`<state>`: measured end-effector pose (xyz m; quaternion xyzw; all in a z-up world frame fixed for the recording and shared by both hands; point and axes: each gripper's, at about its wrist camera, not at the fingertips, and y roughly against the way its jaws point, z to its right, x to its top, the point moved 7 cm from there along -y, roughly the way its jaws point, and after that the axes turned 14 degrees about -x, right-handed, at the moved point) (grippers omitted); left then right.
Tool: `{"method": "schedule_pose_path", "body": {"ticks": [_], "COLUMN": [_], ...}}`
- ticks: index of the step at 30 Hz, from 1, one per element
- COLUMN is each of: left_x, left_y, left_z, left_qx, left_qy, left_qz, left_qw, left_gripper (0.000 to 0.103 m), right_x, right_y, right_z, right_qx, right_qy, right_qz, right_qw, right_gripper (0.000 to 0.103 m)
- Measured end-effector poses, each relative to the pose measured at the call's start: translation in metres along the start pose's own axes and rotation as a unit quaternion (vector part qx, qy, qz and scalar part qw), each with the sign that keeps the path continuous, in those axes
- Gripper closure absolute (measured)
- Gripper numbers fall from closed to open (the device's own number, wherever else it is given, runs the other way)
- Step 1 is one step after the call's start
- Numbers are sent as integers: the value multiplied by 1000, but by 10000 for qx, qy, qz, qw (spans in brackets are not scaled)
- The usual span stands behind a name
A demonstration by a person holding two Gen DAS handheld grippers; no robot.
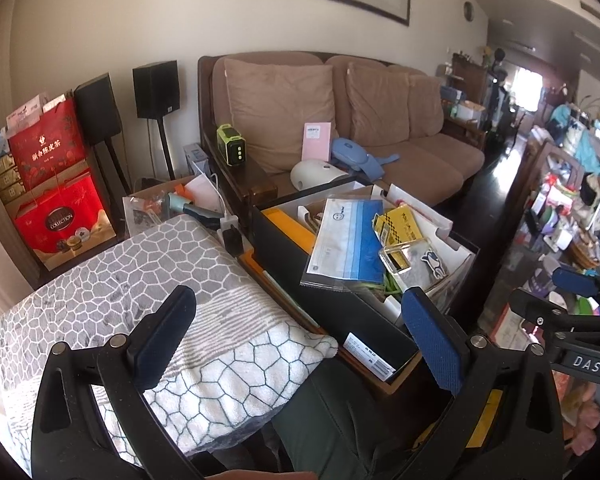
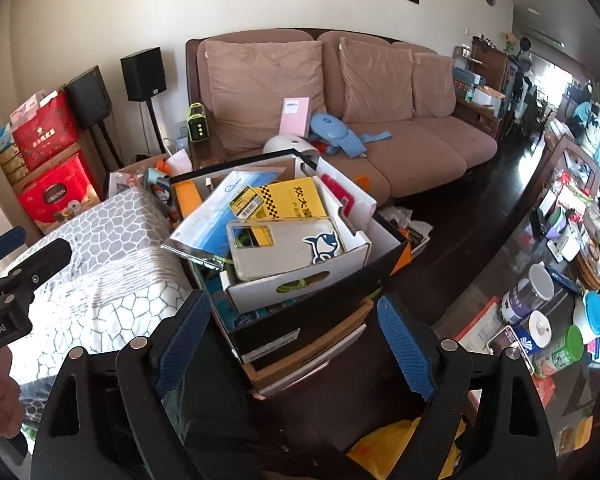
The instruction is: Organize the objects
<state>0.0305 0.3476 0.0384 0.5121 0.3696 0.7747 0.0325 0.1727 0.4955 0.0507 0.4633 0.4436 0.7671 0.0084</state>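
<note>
A black box [image 1: 340,312] stands crammed with loose things. On top lie a clear phone case [image 1: 416,260] with a whale sticker, a yellow booklet [image 1: 400,224] and a blue-and-white plastic bag [image 1: 348,240]. My left gripper [image 1: 300,320] hovers open above the box's near left corner, nothing between its fingers. In the right wrist view the phone case [image 2: 288,248] rests on a white cardboard box [image 2: 300,284] inside the black box [image 2: 320,320]. My right gripper [image 2: 296,312] hangs open just before the box's near wall, holding nothing. Each gripper shows at the edge of the other's view.
A grey-and-white patterned blanket [image 1: 140,280] lies left of the box. Behind is a brown sofa [image 2: 420,136] with a pink booklet [image 2: 296,116] and a blue device. Red gift bags [image 1: 56,184] and speakers stand far left. A cluttered table with jars [image 2: 540,300] fills the right.
</note>
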Motion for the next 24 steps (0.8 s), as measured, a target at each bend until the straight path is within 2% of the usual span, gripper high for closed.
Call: {"method": "schedule_pose_path", "body": {"ticks": [10, 15, 24], "left_x": [-2, -6, -12], "left_y": [-2, -2, -4], "left_z": [-7, -12, -24], "left_qx": [54, -36, 89], "left_qy": [17, 107, 127], "left_qz": [-36, -71, -114], "left_qw": [10000, 9999, 9998], "left_gripper": [0, 0, 0], "right_x": [0, 0, -3], "right_y": [-1, -1, -6], "right_z": [2, 1, -1], "right_qx": [11, 31, 63], "right_qy": [-65, -72, -64], "right_qz": [9, 6, -30], "right_qw": [10000, 10000, 10000], "right_gripper": [16, 16, 16]}}
